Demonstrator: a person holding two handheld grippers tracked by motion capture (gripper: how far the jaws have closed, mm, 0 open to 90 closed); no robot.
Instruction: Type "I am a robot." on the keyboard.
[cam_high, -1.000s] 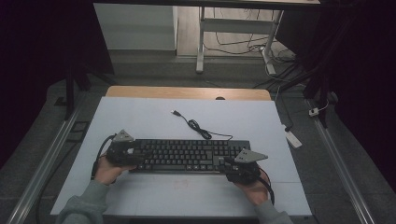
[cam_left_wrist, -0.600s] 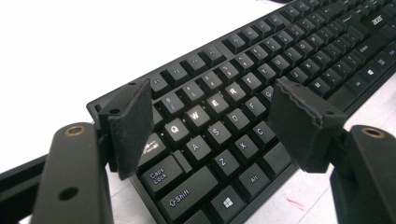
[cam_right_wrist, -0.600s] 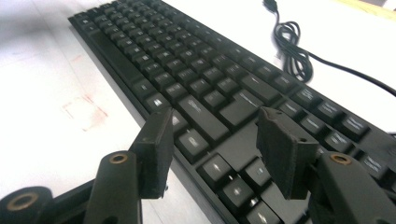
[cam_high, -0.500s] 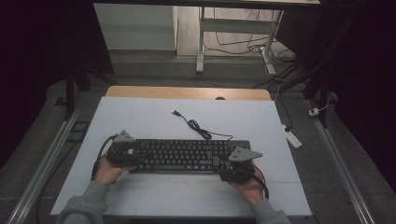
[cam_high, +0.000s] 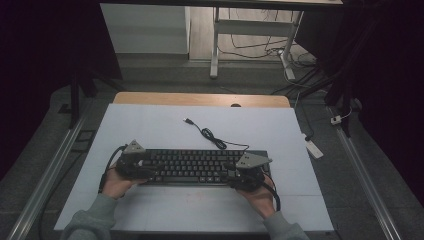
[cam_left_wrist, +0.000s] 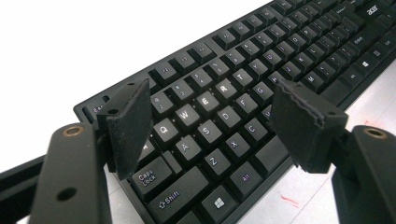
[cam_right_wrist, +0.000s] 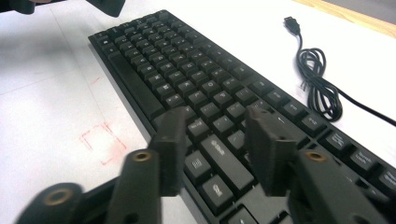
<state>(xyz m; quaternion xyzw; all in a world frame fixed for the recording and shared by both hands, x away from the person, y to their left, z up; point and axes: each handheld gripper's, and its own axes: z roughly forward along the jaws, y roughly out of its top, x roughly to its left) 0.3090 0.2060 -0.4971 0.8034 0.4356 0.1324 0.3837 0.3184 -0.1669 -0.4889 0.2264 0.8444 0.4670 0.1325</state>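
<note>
Keyboard (cam_high: 200, 167) lies flat on the white table (cam_high: 150, 125), near the person's edge, its cable (cam_high: 212, 136) coiled loosely behind it with the plug free on the sheet. Left gripper (cam_high: 134, 162) sits at the keyboard's left end; in the left gripper view its jaws stand wide above the letter keys, pads (cam_left_wrist: 127, 126) clear of the keycaps, nothing held. This gripper has kept its place over the past second. Right gripper (cam_high: 248, 172) sits at the right end and has shifted slightly inward along the board compared with a second ago. Its jaws have just been closing; in the right gripper view they hang partly open over the keys near the front edge, with no pad seen pressing on the case, so nothing is gripped yet. Judgement: the two grippers bracket the keyboard for a two-ended lift or shift, and the right one is settling its hold first. No containers stand on the table; faint red marks (cam_right_wrist: 100, 140) show on the sheet beside the front edge.
</note>
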